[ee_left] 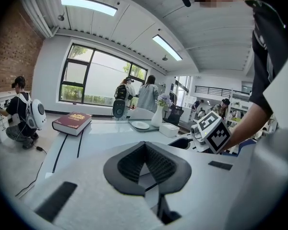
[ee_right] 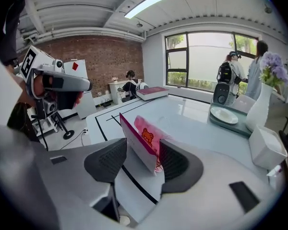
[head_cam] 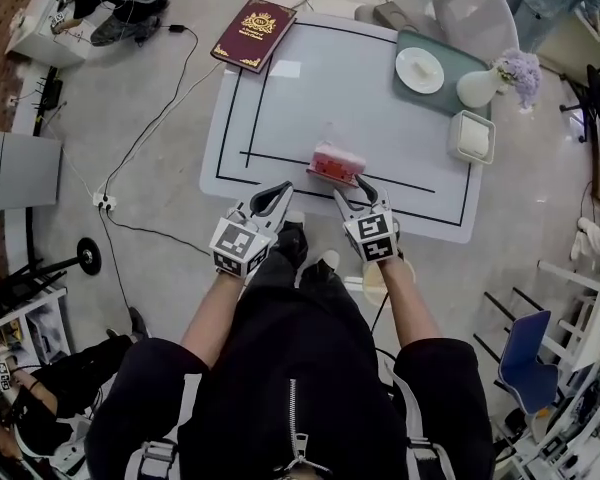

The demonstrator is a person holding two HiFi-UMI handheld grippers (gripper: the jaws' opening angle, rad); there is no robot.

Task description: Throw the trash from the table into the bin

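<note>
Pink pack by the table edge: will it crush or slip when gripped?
The pink pack looks like thin soft film, so it will probably crumple between the open jaws of the right tool. It seems light and stands upright, so a nudge may tip or slide it on the glossy table.

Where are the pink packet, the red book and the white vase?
pink packet (head_cam: 337, 164): head view, its top face.
red book (head_cam: 255, 33): head view, its cover.
white vase (head_cam: 477, 88): head view, its round body.
</note>
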